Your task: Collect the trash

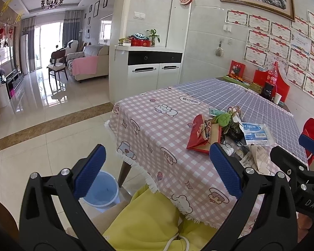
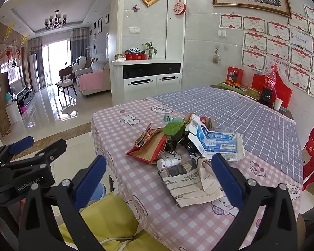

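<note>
Both grippers spread, empty: left (image 1: 158,171), right (image 2: 159,176). Bin (image 1: 103,190) on floor at 7 o'clock, beside table (image 1: 157,133). Trash at 12: newspaper (image 2: 184,185) nearest, bottle (image 2: 167,163), red wrapper (image 2: 148,148) beyond. Best to pinch newspaper's folded edge first; the bottle likely rolls.

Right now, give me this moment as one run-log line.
left hand-held gripper: open, empty | right hand-held gripper: open, empty | trash pile: untouched on table | bin: beside table
</note>
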A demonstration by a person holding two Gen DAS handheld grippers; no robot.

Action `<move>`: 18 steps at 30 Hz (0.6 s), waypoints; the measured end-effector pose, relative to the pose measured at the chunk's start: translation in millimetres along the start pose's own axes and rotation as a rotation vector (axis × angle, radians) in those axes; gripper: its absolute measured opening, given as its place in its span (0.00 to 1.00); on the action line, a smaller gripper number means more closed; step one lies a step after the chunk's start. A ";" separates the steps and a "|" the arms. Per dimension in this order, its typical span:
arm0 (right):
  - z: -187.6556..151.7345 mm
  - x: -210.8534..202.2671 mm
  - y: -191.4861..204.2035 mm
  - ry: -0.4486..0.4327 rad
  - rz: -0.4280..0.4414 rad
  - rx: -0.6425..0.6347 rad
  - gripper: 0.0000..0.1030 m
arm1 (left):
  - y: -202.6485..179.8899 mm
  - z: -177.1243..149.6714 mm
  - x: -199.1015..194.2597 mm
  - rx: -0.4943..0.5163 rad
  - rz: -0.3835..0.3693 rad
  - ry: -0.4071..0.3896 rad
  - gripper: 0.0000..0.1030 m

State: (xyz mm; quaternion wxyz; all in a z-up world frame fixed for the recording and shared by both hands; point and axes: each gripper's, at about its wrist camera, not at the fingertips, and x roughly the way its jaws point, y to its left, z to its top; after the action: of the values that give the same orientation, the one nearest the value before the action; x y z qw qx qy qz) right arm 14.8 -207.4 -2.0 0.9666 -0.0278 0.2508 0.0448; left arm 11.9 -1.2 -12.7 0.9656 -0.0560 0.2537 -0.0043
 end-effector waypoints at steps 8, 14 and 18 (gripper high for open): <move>0.6 -1.2 -0.8 0.005 0.008 0.011 0.96 | -1.9 -0.3 -2.7 0.002 0.001 -0.009 0.94; 0.1 3.3 -2.3 0.023 0.036 0.030 0.96 | -2.2 -0.5 -3.6 0.002 0.003 -0.013 0.94; -0.8 4.4 -2.4 0.026 0.033 0.031 0.96 | -1.7 -0.2 -4.4 0.000 0.002 -0.016 0.94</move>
State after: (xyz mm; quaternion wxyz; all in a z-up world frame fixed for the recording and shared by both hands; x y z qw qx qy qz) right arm 18.5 -209.6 -4.7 0.9626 -0.0091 0.2646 0.0565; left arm 8.0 -2.7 -10.6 0.9677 -0.0558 0.2458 -0.0030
